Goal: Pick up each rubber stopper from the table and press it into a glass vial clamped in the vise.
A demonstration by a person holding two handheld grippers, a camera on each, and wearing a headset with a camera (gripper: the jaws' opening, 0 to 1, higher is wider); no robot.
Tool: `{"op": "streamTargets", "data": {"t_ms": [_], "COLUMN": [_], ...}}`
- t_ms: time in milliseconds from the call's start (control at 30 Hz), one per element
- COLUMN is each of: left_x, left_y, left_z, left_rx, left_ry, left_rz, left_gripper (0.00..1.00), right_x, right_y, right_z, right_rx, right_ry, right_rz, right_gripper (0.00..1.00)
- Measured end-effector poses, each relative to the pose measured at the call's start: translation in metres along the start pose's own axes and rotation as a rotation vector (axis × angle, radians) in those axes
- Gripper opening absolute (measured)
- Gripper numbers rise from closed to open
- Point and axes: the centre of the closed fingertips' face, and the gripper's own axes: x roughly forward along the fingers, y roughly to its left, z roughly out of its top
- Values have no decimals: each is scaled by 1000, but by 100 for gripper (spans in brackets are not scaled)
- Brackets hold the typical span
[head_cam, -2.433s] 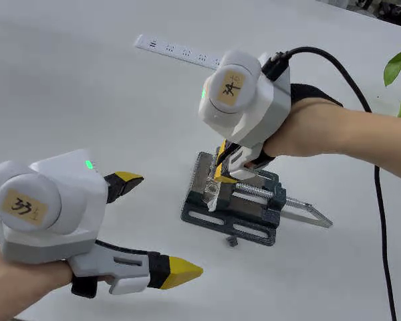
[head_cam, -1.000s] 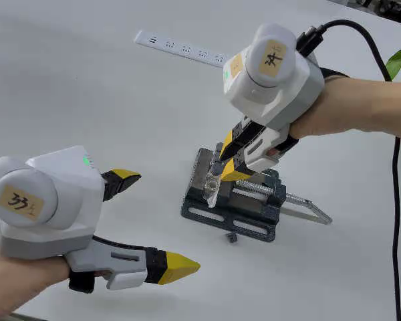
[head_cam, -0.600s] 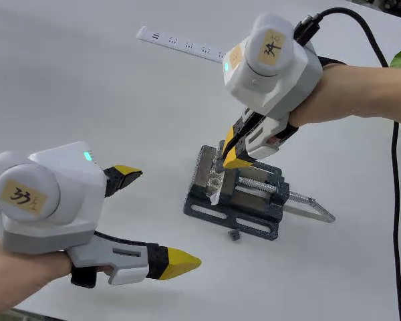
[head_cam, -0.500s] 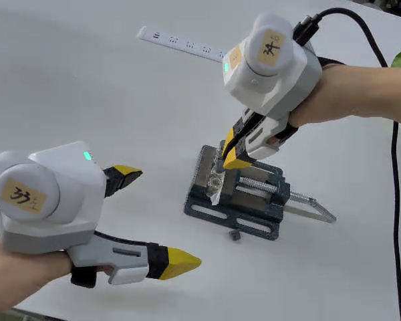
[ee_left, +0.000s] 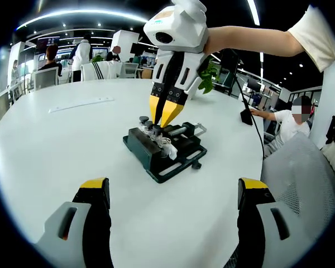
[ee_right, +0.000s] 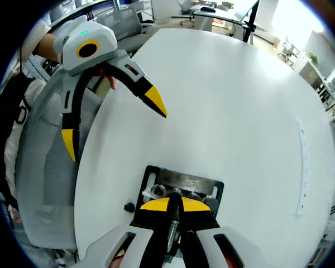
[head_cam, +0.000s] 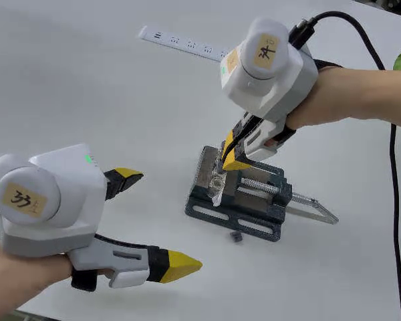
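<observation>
the white plastic right claw (head_cam: 230, 160), yellow tips closed together, points down onto a clear glass vial (head_cam: 217, 184) clamped in a dark metal vise (head_cam: 244, 204). a small dark rubber stopper (head_cam: 236, 235) lies beside the vise toward the smooth white tabletop's (head_cam: 87, 87) near edge. the left claw (head_cam: 159, 221) hangs wide open.

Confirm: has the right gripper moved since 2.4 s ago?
Yes. Against the vise, the right gripper has tilted up and rightward; its tips stay over the vise.
</observation>
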Motion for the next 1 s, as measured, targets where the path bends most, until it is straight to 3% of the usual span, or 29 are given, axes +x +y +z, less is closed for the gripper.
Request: {"op": "streamTargets", "data": {"t_ms": [400,733,1000], "left_x": [4,6,8], "left_y": [-1,0,1], "left_z": [0,0,-1], "left_rx": [0,4,-1], "left_ry": [3,9,12], "left_rz": [-11,-16,-16], "left_gripper": [95,94,94], "right_x": [0,2,4], "right_y": [-1,-2,-3], "right_z": [-1,-3,0], "right_rx": [-28,14,56], "right_ry": [26,19,65], "right_rz": [-17,-8,32], "right_gripper": [1,0,0]}}
